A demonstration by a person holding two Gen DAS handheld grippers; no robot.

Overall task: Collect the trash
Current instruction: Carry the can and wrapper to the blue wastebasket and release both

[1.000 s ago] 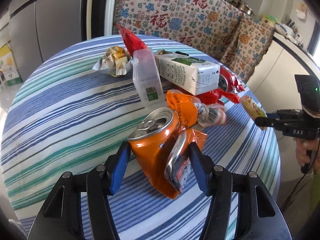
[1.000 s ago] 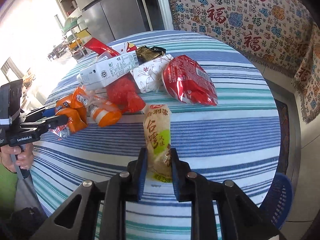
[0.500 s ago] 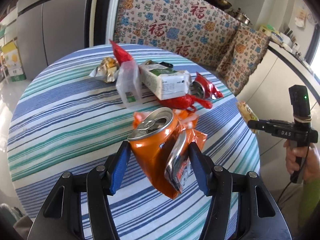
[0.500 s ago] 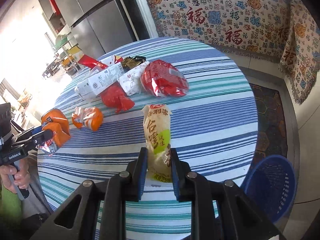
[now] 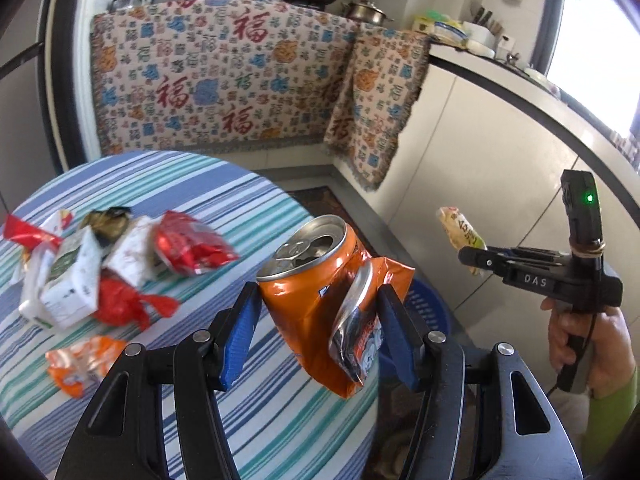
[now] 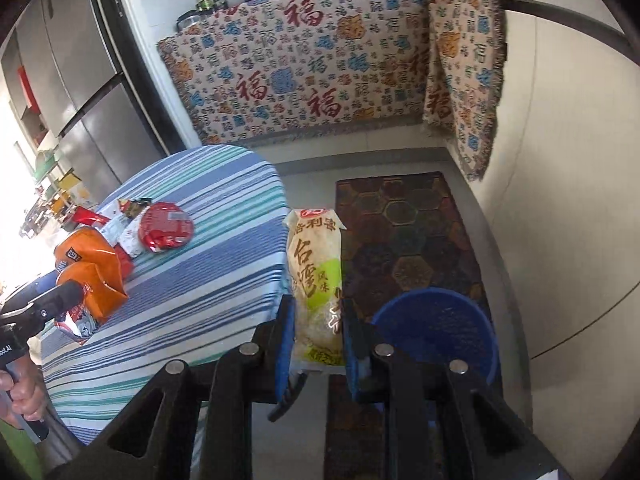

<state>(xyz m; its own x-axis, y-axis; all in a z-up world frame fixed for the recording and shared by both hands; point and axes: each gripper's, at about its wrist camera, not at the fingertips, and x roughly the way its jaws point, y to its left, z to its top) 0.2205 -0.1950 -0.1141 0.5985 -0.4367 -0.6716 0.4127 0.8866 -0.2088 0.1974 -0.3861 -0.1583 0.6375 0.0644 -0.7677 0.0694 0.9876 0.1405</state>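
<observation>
My left gripper (image 5: 318, 320) is shut on a crushed orange can (image 5: 308, 280) together with an orange foil wrapper (image 5: 360, 336), held in the air above the table's right edge. My right gripper (image 6: 316, 334) is shut on a cream and green snack packet (image 6: 316, 276), held off the table over the floor, just left of a blue basket (image 6: 440, 332). The right gripper and its packet (image 5: 460, 232) also show in the left wrist view. The basket's rim (image 5: 428, 304) shows behind the can there.
The round table with a striped cloth (image 5: 168, 192) holds a white carton (image 5: 68, 280), red wrappers (image 5: 188, 244) and an orange wrapper (image 5: 80, 364). A patterned mat (image 6: 404, 224) lies on the floor. A patterned cloth (image 5: 224, 80) hangs over the counter behind.
Both grippers have lifted their loads and swung right, away from the table. The right gripper's packet has gone from over the table to beside the blue basket.
</observation>
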